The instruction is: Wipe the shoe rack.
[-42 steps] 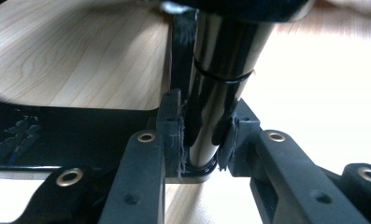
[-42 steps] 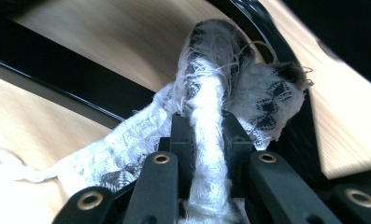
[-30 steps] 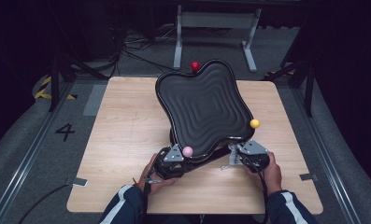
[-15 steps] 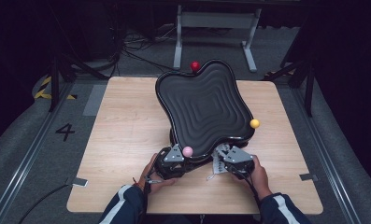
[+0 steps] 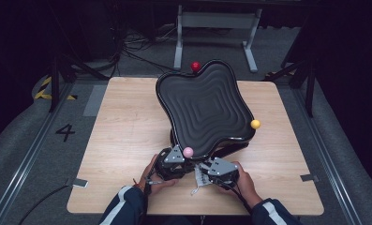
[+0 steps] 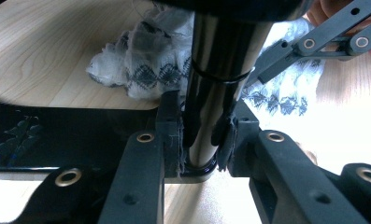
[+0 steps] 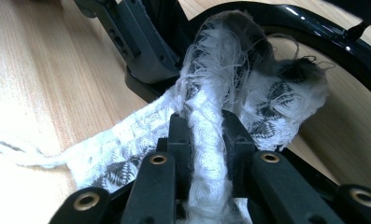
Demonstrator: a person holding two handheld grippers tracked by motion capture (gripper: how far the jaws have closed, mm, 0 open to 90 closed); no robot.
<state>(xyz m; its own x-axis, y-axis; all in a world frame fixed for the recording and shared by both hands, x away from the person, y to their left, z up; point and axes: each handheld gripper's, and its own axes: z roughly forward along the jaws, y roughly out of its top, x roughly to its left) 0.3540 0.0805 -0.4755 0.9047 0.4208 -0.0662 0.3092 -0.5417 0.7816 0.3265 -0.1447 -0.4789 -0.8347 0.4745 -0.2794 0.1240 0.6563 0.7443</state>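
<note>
At the near edge of the counter (image 5: 127, 140), the left gripper (image 6: 199, 140) clamps the black stand's post (image 6: 220, 70) while the right gripper (image 7: 206, 135), clamped on the white cloth (image 7: 211, 93), should wipe gently beside it, keeping the stand steady.

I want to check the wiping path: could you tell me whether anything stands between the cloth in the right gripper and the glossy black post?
Nothing visible does. The right gripper is shut on the cloth, whose bunched end lies just beside the post. The left gripper clamps the post low down, blocking only that band.
</note>
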